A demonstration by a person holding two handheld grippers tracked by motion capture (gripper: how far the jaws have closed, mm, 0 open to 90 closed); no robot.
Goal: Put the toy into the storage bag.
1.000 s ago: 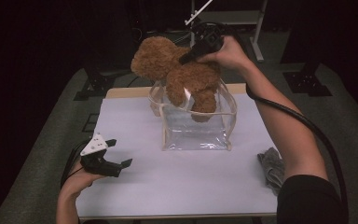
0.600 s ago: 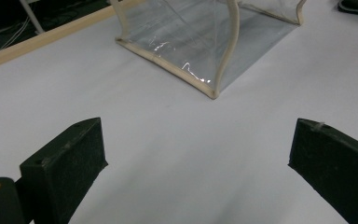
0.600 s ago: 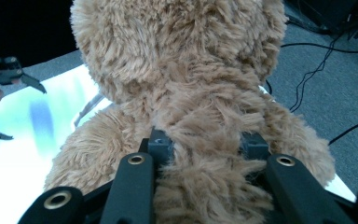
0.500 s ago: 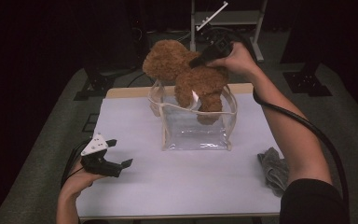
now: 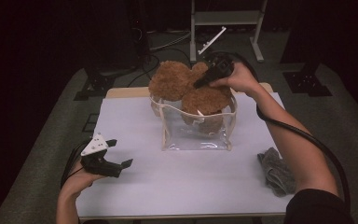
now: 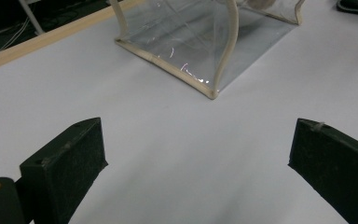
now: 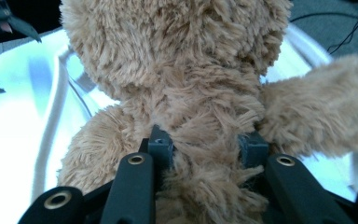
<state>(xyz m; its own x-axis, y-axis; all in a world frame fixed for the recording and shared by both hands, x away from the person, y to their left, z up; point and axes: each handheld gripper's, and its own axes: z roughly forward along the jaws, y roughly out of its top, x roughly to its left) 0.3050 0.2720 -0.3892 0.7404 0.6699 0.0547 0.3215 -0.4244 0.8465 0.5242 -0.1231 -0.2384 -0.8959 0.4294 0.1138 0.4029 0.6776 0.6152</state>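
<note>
A brown plush teddy bear hangs partly inside a clear plastic bag with cream trim at the middle back of the white table. Its legs are inside the bag and its head leans over the left rim. My right gripper is shut on the bear's body, its black jaws sunk into the fur. My left gripper stands open near the front left corner, resting low over the table with nothing between its pads. In the left gripper view the clear bag lies ahead.
A grey crumpled cloth lies at the right front of the white table. A wooden strip runs along the table's far edge. Metal stand legs and cables sit on the dark floor behind.
My right gripper has come down and slightly right with the bear, so its legs and lower body have sunk into the bag. The left gripper has stayed where it was.
</note>
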